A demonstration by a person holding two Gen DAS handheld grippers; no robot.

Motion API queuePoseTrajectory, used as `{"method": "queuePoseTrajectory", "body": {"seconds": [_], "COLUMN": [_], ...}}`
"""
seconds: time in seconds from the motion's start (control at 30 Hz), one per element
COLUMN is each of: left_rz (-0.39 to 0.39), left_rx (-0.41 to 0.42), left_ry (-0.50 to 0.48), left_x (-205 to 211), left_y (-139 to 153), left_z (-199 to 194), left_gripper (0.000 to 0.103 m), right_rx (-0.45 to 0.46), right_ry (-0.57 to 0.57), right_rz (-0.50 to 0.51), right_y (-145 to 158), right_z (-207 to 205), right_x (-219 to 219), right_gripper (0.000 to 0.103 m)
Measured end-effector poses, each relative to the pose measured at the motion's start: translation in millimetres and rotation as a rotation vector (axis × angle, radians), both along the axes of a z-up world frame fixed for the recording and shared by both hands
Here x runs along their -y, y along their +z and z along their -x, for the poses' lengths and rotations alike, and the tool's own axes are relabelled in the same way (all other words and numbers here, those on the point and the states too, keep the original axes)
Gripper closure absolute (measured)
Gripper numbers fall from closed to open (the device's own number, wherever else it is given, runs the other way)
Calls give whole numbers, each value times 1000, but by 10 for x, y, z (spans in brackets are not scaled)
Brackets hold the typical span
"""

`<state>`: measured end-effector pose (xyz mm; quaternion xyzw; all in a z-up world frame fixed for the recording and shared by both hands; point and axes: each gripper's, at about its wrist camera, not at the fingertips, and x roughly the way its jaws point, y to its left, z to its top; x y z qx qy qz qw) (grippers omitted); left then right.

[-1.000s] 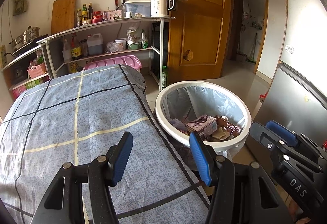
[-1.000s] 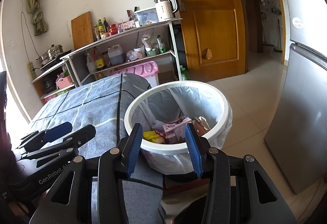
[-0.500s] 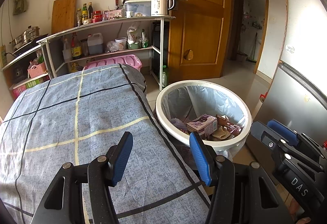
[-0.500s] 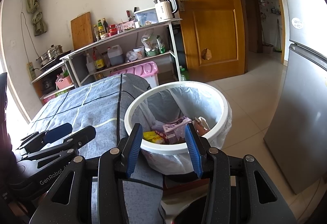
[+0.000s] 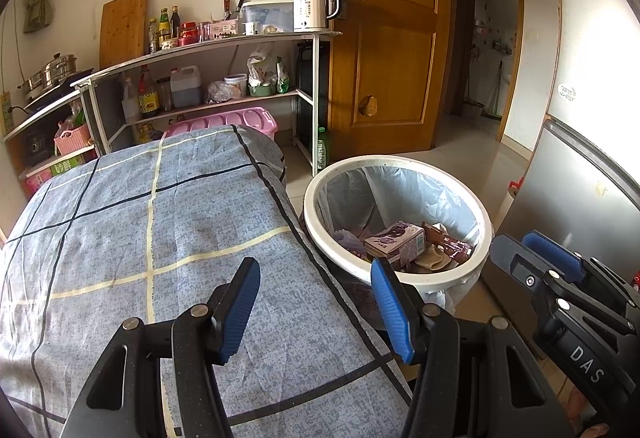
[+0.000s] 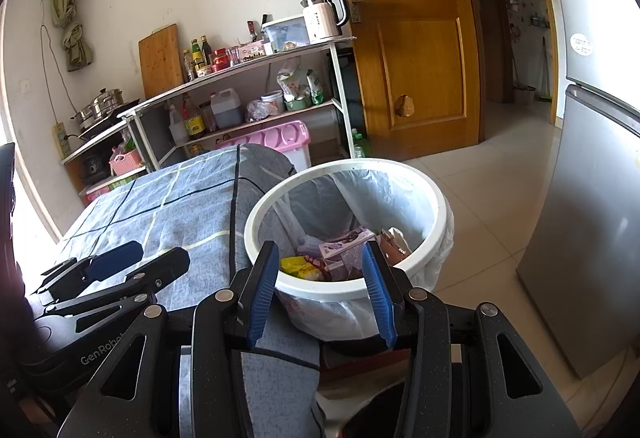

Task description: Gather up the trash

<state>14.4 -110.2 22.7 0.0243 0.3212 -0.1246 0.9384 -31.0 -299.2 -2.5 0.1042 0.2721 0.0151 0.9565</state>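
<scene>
A white trash bin [image 5: 400,280] lined with a pale bag stands on the floor beside the table; it also shows in the right wrist view [image 6: 340,288]. Inside lie a purple carton [image 5: 394,240], brown wrappers [image 5: 448,244] and a yellow packet [image 6: 298,265]. My left gripper [image 5: 316,302] is open and empty over the table's right edge, left of the bin. My right gripper [image 6: 320,284] is open and empty just in front of the bin's near rim. Each gripper shows in the other's view, the right one [image 5: 560,278] and the left one [image 6: 116,270].
A table under a blue checked cloth [image 5: 140,238] fills the left. Behind it stand shelves [image 5: 208,78] with bottles, a kettle [image 5: 314,6] and a pink bin [image 5: 240,120]. A wooden door [image 5: 384,50] is behind the bin; a grey fridge [image 6: 592,238] stands at right.
</scene>
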Motion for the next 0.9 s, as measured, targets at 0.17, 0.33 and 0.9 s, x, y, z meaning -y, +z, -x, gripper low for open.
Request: {"method": "queuePoseTrajectory", "body": {"seconds": [0.17, 0.33, 0.9], "left_rz": [-2, -3, -8], "left_rx": [-1, -1, -5], "left_ry": [0, -3, -3], "left_x": [-5, -18, -47], "left_y": [2, 6, 20], "left_z": [-1, 2, 7], "left_gripper": [46, 46, 46], "right_rx": [2, 1, -3], "right_ry": [-1, 0, -1], "right_rz": [-2, -2, -1], "right_y": [-2, 1, 1], "right_z": [2, 1, 11], "right_x": [5, 5, 3], "right_gripper": [59, 59, 59]}}
